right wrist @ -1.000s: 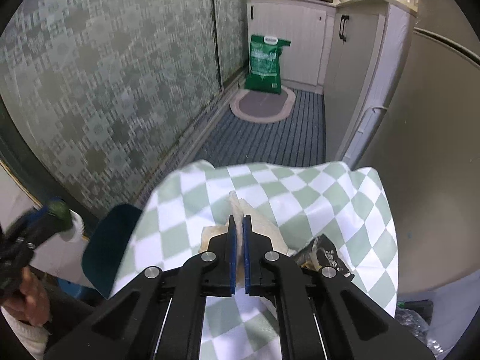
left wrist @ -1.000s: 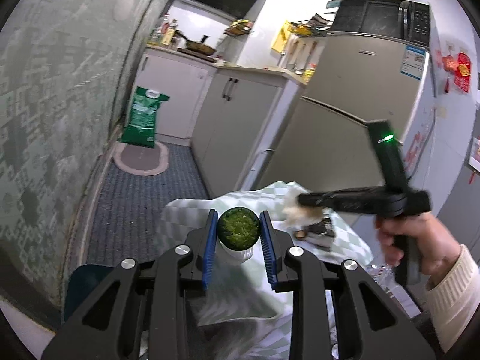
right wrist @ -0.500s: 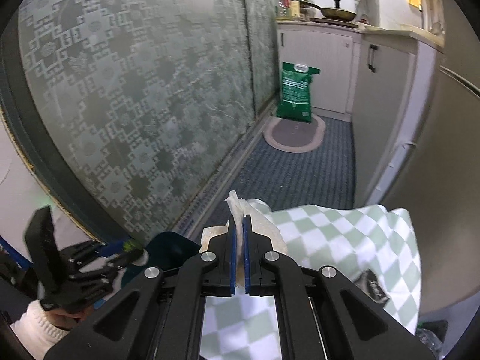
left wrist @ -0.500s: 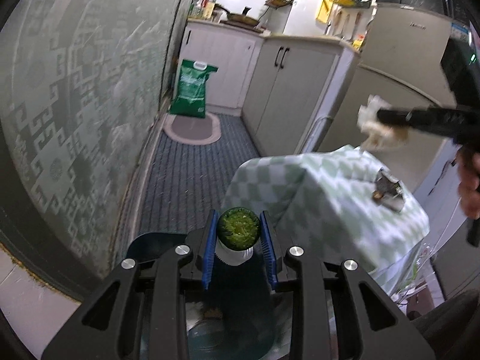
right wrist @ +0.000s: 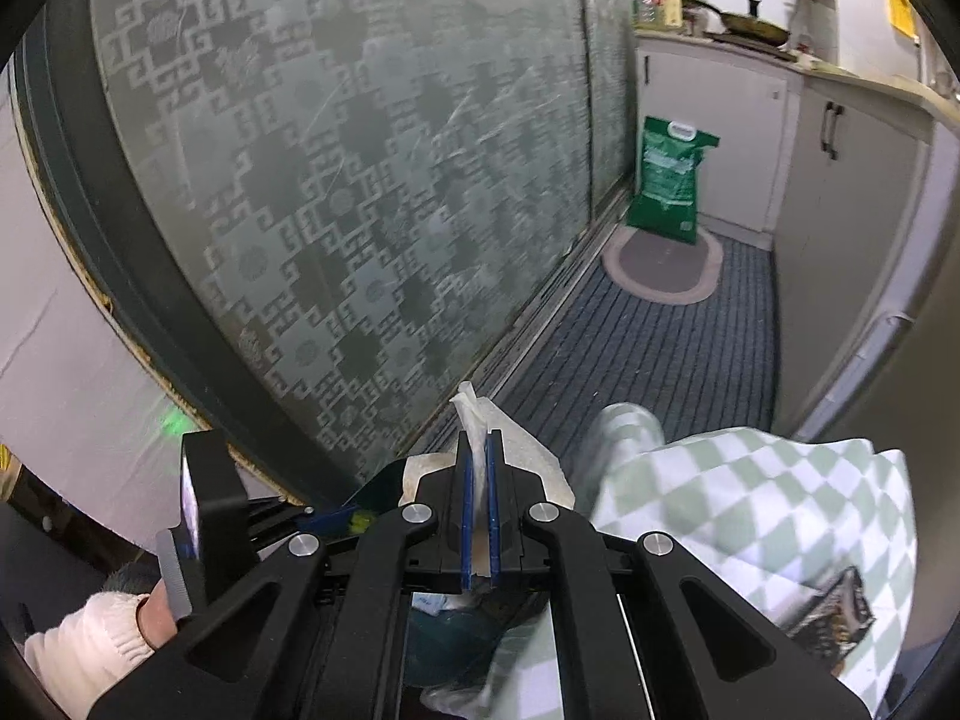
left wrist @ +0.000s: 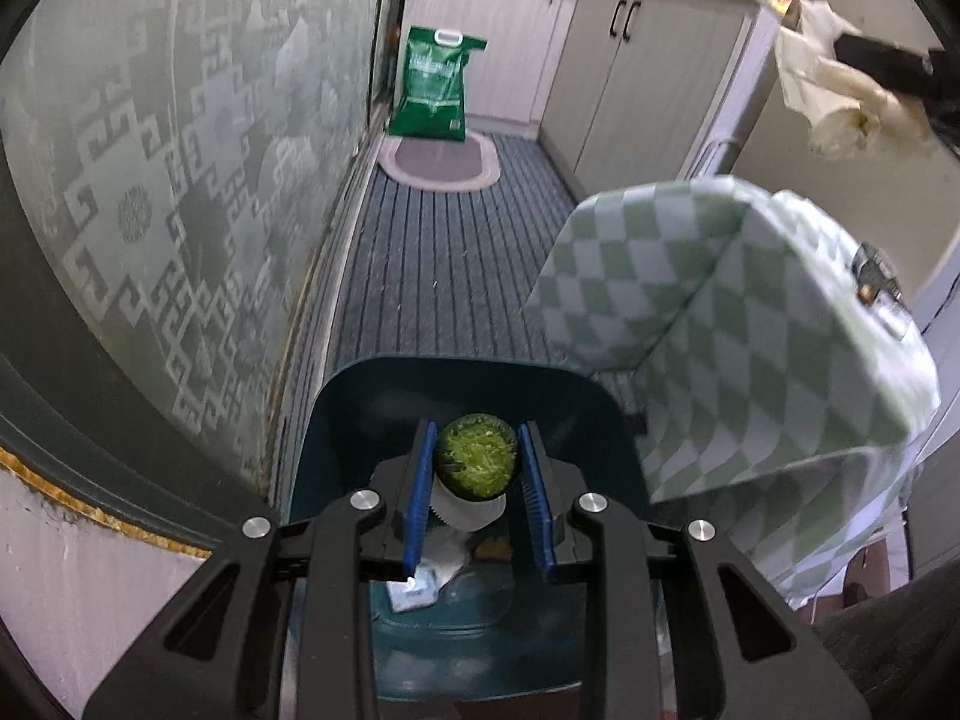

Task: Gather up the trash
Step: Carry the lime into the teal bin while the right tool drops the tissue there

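Observation:
My left gripper [left wrist: 477, 461] is shut on a bottle with a green cap [left wrist: 476, 463] and holds it over the open dark teal trash bin [left wrist: 360, 396], which has scraps of paper in its bottom. My right gripper [right wrist: 478, 450] is shut on a crumpled white tissue [right wrist: 480, 420]; the tissue also shows in the left wrist view [left wrist: 834, 90] high at the right, above the table. A dark snack wrapper [right wrist: 834, 612] lies on the green-checked tablecloth [right wrist: 750, 510]. The left gripper's body [right wrist: 204, 516] shows at the lower left of the right wrist view.
A patterned frosted glass door [left wrist: 180, 180] runs along the left. White cabinets [left wrist: 648, 72] stand at the right of a striped grey floor mat [left wrist: 444, 252]. A green bag [left wrist: 435, 84] and an oval rug [left wrist: 441, 162] lie at the far end.
My left gripper has carried the bottle from over the table to above the bin. My right gripper has lifted the tissue off the table and moved left toward the bin.

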